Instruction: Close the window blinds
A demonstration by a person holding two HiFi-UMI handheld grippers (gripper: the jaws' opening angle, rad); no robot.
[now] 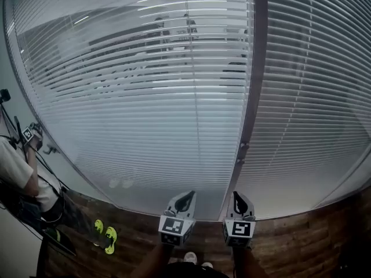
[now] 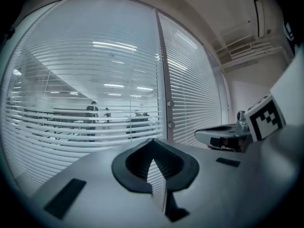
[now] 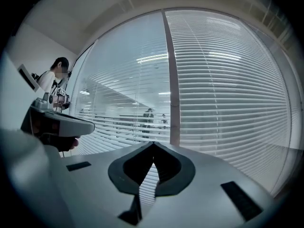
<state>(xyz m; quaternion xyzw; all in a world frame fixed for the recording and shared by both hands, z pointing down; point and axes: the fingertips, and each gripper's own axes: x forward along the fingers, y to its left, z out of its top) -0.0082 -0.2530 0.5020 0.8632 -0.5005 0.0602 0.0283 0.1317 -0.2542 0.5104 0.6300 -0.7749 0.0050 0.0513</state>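
Note:
White slatted blinds cover two glass panes. The left blinds (image 1: pixel 133 86) have their slats tilted open, so an office with people shows through. The right blinds (image 1: pixel 313 97) look denser and let little through. A dark upright frame (image 1: pixel 255 68) divides the panes and carries two small knobs (image 1: pixel 242 147). My left gripper (image 1: pixel 184 200) and right gripper (image 1: pixel 242 201) hang low, side by side, short of the glass and pointing at it. Both are shut with nothing held. In the left gripper view the left gripper (image 2: pixel 153 141) faces the frame (image 2: pixel 164 80). The right gripper (image 3: pixel 153 144) does the same.
A person (image 1: pixel 17 172) stands at the far left holding a device, with green shoes (image 1: pixel 105 236) on the wooden floor (image 1: pixel 301 248). That person (image 3: pixel 52 80) also shows in the right gripper view. An air-conditioning unit (image 2: pixel 259 18) sits on the ceiling.

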